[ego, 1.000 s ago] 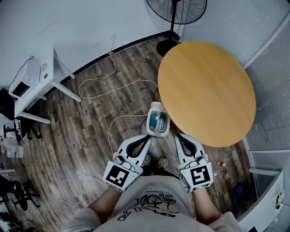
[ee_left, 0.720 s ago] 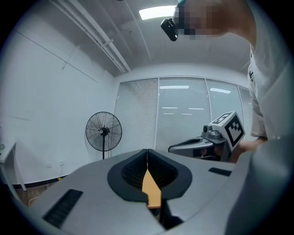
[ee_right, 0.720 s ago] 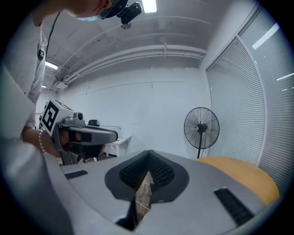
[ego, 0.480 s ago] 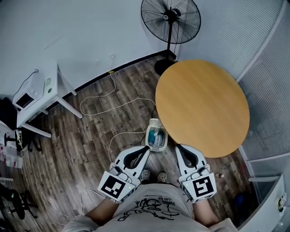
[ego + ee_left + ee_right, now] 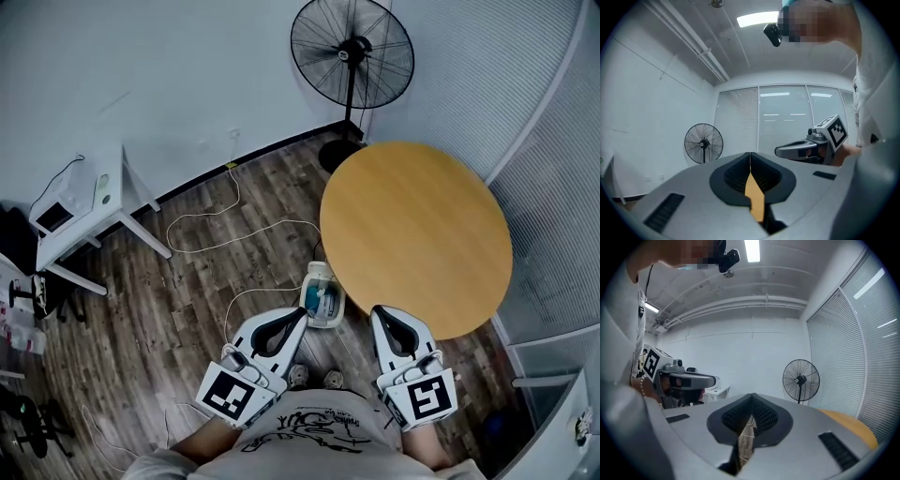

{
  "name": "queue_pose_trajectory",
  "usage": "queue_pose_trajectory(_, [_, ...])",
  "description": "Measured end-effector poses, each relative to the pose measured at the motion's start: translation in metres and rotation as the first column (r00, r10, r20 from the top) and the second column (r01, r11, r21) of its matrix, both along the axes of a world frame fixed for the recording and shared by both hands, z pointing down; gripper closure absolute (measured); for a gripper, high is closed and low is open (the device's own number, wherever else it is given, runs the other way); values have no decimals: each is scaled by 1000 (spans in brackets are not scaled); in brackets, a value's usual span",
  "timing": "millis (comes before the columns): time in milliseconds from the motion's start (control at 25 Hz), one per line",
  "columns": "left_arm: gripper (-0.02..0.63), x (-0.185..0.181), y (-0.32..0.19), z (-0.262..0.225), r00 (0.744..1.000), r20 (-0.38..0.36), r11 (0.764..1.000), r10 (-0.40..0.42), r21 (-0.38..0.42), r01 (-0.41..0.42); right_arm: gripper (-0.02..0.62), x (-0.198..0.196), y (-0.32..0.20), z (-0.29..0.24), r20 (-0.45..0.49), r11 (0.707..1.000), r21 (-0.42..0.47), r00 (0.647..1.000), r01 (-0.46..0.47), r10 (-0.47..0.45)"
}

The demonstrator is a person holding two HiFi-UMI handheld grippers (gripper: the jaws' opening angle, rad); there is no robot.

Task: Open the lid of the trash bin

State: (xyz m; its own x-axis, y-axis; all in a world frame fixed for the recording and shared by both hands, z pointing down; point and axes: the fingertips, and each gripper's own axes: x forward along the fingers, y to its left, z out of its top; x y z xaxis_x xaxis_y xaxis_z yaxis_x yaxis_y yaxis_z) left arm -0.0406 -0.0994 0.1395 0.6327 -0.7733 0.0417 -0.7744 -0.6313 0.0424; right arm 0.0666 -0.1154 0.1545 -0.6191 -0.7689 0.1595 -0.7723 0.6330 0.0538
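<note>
Since a second ago the head view has lifted: the mesh-caged fan (image 5: 352, 52) now shows whole at 12 o'clock, and the trash bin (image 5: 322, 294) lies lower in frame. The small white, rounded bin stands on the plank floor (image 5: 187, 281) at 7 o'clock of the round wooden table (image 5: 417, 234). Its top shows blue-green inside, the contents unclear. The left gripper (image 5: 300, 315) and right gripper (image 5: 378, 312), jaws together on nothing, point from its 7 and 5 o'clock.
</note>
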Motion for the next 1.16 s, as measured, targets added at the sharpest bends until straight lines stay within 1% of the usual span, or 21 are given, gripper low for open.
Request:
queue_pose_trajectory(80, [586,0,-3,-4,1000,0,1000,3,16,-3,589,-1,-2,-3,2,1000,5,1000,5,-5])
queue_pose_trajectory(200, [586,4,-4,-4,1000,6,1000,13,-12,-13,589,-3,-3,-7,11,1000,13,1000,14,-14])
queue_pose_trajectory(320, [586,8,-4,-10,1000,4,1000,21,14,-21,589,-3,-2,-10,12,1000,18,1000,16,-17])
queue_pose_trajectory(440, [586,9,-3,-11,1000,0,1000,23,9,-23,589,-4,0,-9,0,1000,18,1000,24,-24])
queue_pose_trajectory(640, [586,10,-5,-12,999,-9,999,31,26,-30,589,-6,-2,-11,-4,999,19,1000,29,-29])
queue_pose_trajectory(840, [586,13,-3,-6,1000,-4,999,28,-15,-28,589,-2,-2,-10,2,1000,14,1000,21,-21])
queue_pose_trajectory(1040, [586,16,-4,-7,999,-16,999,32,6,-32,589,0,-3,-9,8,1000,14,1000,19,-19])
queue_pose_trajectory(1160, [586,20,-2,-5,999,-14,999,38,-3,-38,589,2,-3,-9,9,1000,16,1000,17,-17])
